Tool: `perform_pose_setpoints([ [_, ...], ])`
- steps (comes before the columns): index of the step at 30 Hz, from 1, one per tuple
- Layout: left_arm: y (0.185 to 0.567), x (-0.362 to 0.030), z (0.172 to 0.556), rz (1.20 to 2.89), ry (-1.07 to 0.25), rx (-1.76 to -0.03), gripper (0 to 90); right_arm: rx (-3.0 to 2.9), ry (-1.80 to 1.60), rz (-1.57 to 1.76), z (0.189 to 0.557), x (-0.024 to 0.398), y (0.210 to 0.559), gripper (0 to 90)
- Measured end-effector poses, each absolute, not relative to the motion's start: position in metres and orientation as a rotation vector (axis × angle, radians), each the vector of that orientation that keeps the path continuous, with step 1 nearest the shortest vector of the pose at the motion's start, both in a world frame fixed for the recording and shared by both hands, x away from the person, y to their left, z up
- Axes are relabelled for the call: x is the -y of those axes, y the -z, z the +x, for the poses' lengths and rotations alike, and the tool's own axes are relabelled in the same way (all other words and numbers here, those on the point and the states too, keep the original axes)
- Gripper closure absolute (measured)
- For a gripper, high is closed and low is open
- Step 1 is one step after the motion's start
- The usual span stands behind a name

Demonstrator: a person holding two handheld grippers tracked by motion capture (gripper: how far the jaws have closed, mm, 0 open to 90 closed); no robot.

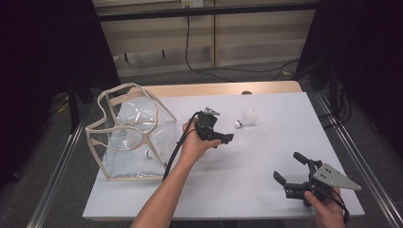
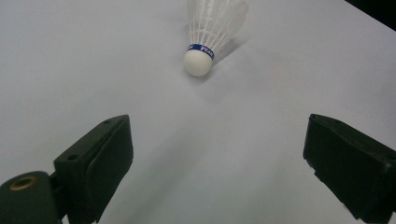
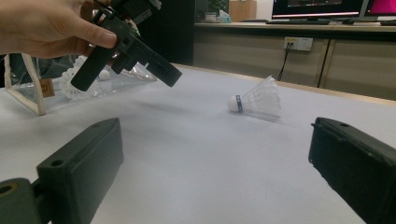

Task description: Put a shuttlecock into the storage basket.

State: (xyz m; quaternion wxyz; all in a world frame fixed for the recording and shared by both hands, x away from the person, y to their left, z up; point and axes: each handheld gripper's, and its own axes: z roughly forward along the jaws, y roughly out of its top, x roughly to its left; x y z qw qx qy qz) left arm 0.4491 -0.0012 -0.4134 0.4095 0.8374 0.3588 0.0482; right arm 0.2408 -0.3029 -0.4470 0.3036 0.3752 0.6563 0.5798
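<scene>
Now the shuttlecock [image 2: 208, 35] lies on its side at the top centre of my left gripper view, cork toward me. My left gripper [image 1: 227, 138], jaws wide apart and empty, should straddle the cork squarely; my right gripper [image 1: 291, 170] waits agape, lower right.

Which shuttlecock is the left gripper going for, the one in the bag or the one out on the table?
The loose shuttlecock lying on its side on the table. The left gripper points at it, jaws open; the other shuttlecock lies inside the clear bag.
</scene>
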Motion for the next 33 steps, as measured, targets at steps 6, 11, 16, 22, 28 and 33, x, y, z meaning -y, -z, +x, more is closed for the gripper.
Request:
perform_pose_setpoints([
  [6, 0.4143, 0.0029, 0.4514, 2.106, -0.123, -0.906, 8.7, -1.739, -1.536, 0.995, 0.2408, 0.3029, 0.447, 2.8],
  [11, 0.4166, 0.0047, 0.4526, 2.11, -0.125, -0.905, 8.8, -1.737, -1.539, 0.998, 0.2407, 0.3029, 0.4469, 2.8],
  [16, 0.4174, 0.0063, 0.4541, 2.102, -0.125, -0.909, 9.6, -1.738, -1.537, 0.996, 0.2408, 0.303, 0.4469, 2.8],
  [22, 0.4195, 0.0075, 0.4555, 2.101, -0.126, -0.91, 9.8, -1.738, -1.54, 0.998, 0.2406, 0.3031, 0.447, 2.8],
  [28, 0.4203, 0.0074, 0.4574, 2.092, -0.129, -0.92, 10.2, -1.739, -1.538, 0.996, 0.2407, 0.3033, 0.4468, 2.8],
  [33, 0.4212, 0.0087, 0.459, 2.096, -0.133, -0.917, 10.4, -1.739, -1.538, 0.996, 0.2406, 0.3033, 0.4468, 2.8],
])
